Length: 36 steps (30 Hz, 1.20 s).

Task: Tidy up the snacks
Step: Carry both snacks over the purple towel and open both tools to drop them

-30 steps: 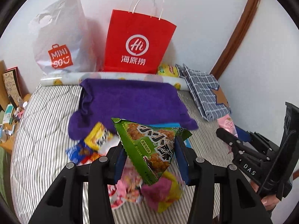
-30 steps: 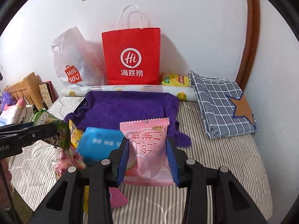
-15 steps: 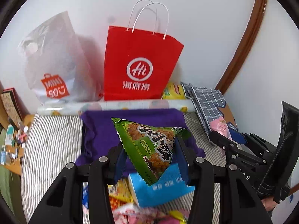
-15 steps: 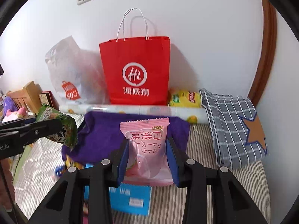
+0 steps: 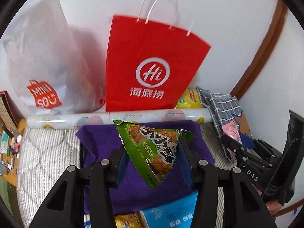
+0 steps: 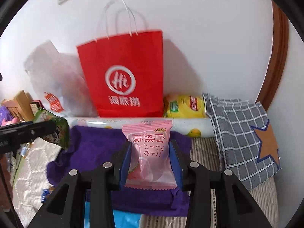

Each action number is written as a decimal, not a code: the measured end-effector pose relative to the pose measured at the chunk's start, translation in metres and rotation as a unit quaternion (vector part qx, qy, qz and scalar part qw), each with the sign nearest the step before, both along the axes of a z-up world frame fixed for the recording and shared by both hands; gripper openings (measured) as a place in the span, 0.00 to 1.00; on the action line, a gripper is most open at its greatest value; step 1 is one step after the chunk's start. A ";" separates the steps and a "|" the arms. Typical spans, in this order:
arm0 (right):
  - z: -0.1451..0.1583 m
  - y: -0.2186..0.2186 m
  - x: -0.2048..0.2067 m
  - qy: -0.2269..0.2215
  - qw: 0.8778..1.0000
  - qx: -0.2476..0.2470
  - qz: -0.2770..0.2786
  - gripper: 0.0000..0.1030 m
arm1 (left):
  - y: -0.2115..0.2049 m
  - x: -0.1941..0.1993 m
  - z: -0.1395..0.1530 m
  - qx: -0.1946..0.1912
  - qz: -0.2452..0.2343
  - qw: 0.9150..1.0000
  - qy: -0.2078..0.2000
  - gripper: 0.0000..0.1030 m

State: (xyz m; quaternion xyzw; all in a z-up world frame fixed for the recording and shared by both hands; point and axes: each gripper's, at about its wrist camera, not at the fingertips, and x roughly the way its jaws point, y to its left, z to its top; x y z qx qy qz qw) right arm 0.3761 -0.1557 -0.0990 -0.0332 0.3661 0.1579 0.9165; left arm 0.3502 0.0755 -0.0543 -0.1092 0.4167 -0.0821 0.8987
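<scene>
My left gripper [image 5: 150,156] clamps a green triangular foil snack packet [image 5: 152,150]; my right gripper [image 6: 150,161] clamps a pink peach-candy wrapper [image 6: 149,152]. Both hang over the purple towel [image 5: 98,142]. The upright red paper bag [image 5: 150,64] at the bed's wall edge lies straight ahead, about equally near each.

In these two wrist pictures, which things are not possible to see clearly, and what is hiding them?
- Inside of the red paper bag: both views show only its front.
- Contents of the white plastic bag: opaque, blurred in the right view.
- Blue flat packet: cut by the bottom edge and the left gripper.
- Yellow packet: partly behind the red bag; small print unreadable.
- Small items on the wooden shelf: too small, at the left edge.
</scene>
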 end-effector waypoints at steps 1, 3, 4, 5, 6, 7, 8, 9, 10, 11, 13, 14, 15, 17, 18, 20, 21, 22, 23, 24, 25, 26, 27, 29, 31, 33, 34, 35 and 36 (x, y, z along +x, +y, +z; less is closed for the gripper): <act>-0.006 -0.001 0.004 0.005 1.000 0.003 -0.001 0.37 | 0.001 0.005 -0.005 -0.001 0.000 1.000 0.004 0.47; -0.019 -0.003 0.013 0.014 1.000 0.013 0.001 0.37 | 0.002 0.013 -0.015 0.001 -0.001 1.000 0.013 0.47; -0.025 -0.004 0.015 0.016 1.000 0.015 0.001 0.37 | 0.002 0.016 -0.020 0.002 -0.001 1.000 0.018 0.47; -0.031 -0.005 0.018 0.017 1.000 0.018 0.001 0.37 | 0.002 0.020 -0.027 0.004 -0.001 1.000 0.023 0.47; -0.038 -0.006 0.020 0.019 1.000 0.020 0.001 0.37 | 0.003 0.023 -0.032 0.005 -0.001 1.000 0.028 0.47; -0.045 -0.006 0.021 0.023 1.000 0.021 0.000 0.37 | 0.003 0.025 -0.039 0.009 -0.001 0.999 0.035 0.47; -0.053 -0.005 0.023 0.032 0.999 0.014 -0.002 0.37 | 0.004 0.027 -0.046 0.014 -0.001 0.999 0.040 0.47; -0.059 -0.004 0.025 0.039 0.999 0.006 -0.001 0.37 | 0.005 0.029 -0.051 0.016 -0.001 0.999 0.044 0.47; -0.065 -0.004 0.026 0.042 0.999 -0.001 0.000 0.37 | 0.006 0.032 -0.057 0.016 0.000 0.999 0.052 0.47; -0.069 -0.004 0.026 0.044 0.999 -0.005 -0.003 0.37 | 0.007 0.034 -0.062 0.014 0.001 0.998 0.061 0.47; -0.075 -0.005 0.026 0.050 0.999 -0.006 -0.004 0.37 | 0.010 0.037 -0.069 0.008 0.002 0.998 0.067 0.47; -0.078 -0.005 0.026 0.052 0.999 -0.005 -0.003 0.37 | 0.010 0.037 -0.071 0.008 0.002 0.998 0.069 0.47; -0.079 -0.006 0.026 0.053 0.999 -0.006 -0.004 0.37 | 0.010 0.038 -0.072 0.009 0.001 0.998 0.069 0.47; -0.081 -0.006 0.026 0.056 0.998 -0.004 -0.003 0.37 | 0.011 0.038 -0.074 0.012 0.002 0.997 0.072 0.47; -0.081 -0.007 0.027 0.058 0.998 -0.002 -0.003 0.37 | 0.011 0.039 -0.076 0.015 0.005 0.997 0.075 0.47; -0.081 -0.007 0.028 0.064 0.998 0.002 -0.003 0.37 | 0.012 0.040 -0.080 0.022 0.011 0.996 0.085 0.47; -0.082 -0.007 0.028 0.066 0.998 0.003 -0.003 0.37 | 0.013 0.040 -0.082 0.024 0.012 0.996 0.087 0.47; -0.082 -0.007 0.029 0.067 0.998 0.002 -0.004 0.37 | 0.014 0.041 -0.084 0.024 0.012 0.995 0.091 0.47; -0.083 -0.007 0.029 0.069 0.998 0.001 -0.004 0.37 | 0.014 0.041 -0.085 0.023 0.012 0.995 0.095 0.47; -0.084 -0.007 0.030 0.070 0.998 0.001 -0.004 0.37 | 0.015 0.041 -0.087 0.023 0.013 0.995 0.098 0.47; -0.084 -0.007 0.031 0.071 0.997 0.000 -0.005 0.37 | 0.015 0.042 -0.088 0.023 0.013 0.995 0.101 0.47; -0.085 -0.007 0.031 0.073 0.997 0.000 -0.005 0.37 | 0.015 0.042 -0.090 0.024 0.012 0.994 0.104 0.47; -0.086 -0.007 0.032 0.074 0.997 -0.001 -0.005 0.37 | 0.014 0.043 -0.091 0.025 0.012 0.994 0.105 0.47; -0.088 -0.007 0.032 0.079 0.997 -0.001 -0.005 0.37 | 0.013 0.044 -0.095 0.027 0.012 0.993 0.111 0.47; -0.090 -0.008 0.033 0.082 0.997 -0.003 -0.006 0.37 | 0.013 0.046 -0.098 0.028 0.012 0.993 0.118 0.47; -0.090 -0.009 0.034 0.084 0.996 -0.001 -0.007 0.37 | 0.012 0.047 -0.101 0.026 0.013 0.992 0.124 0.47; -0.090 -0.009 0.033 0.084 0.996 -0.001 -0.007 0.37 | 0.012 0.047 -0.102 0.026 0.014 0.992 0.126 0.47; -0.090 -0.010 0.033 0.084 0.996 -0.001 -0.008 0.37 | 0.012 0.047 -0.102 0.028 0.014 0.992 0.126 0.47; -0.090 -0.010 0.033 0.084 0.996 -0.001 -0.008 0.37 | 0.012 0.047 -0.102 0.029 0.016 0.992 0.125 0.47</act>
